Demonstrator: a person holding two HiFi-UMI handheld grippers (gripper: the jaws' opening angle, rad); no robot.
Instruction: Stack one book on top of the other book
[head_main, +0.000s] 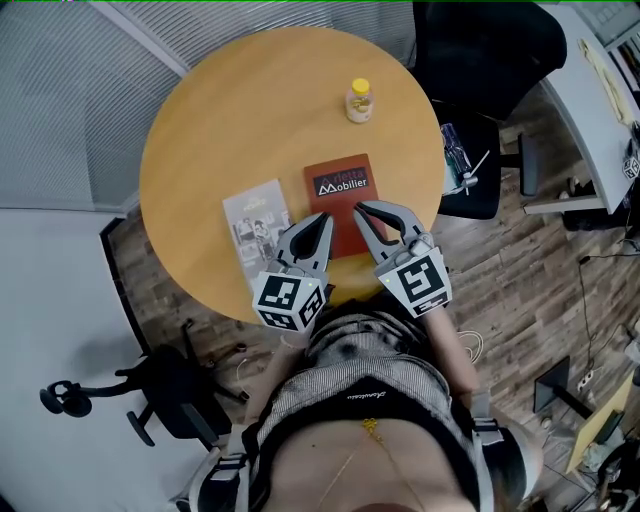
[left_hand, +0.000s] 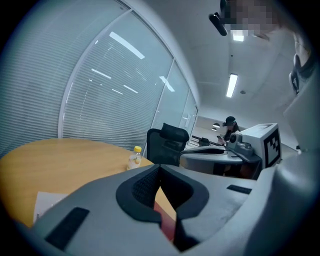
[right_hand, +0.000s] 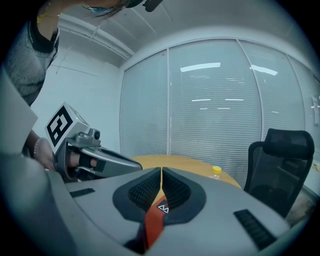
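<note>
Left claw (head_main: 325, 222): mine, jaws closed together, nothing between the pads.
Right claw (head_main: 360, 208): mine, jaws likewise closed and empty.
Claw position: both tips hang over the near end of the red book (head_main: 340, 200), the left at its left edge, the right over its near right part. Contact with the cover cannot be confirmed from the head view.
Red book, attitude: flat on the table (head_main: 200, 130), cover up. The long axis runs away from me, with the far end leaning slightly left. The title band sits at the far end and reads upright from my side.
Pale book (head_main: 258, 228): flat, just left of the red book, with a narrow strip of table between them. Its long axis is roughly parallel.
Stack status: books side by side, neither on the other.
Bottle (head_main: 359, 101): yellow cap, upright, well beyond the red book.
</note>
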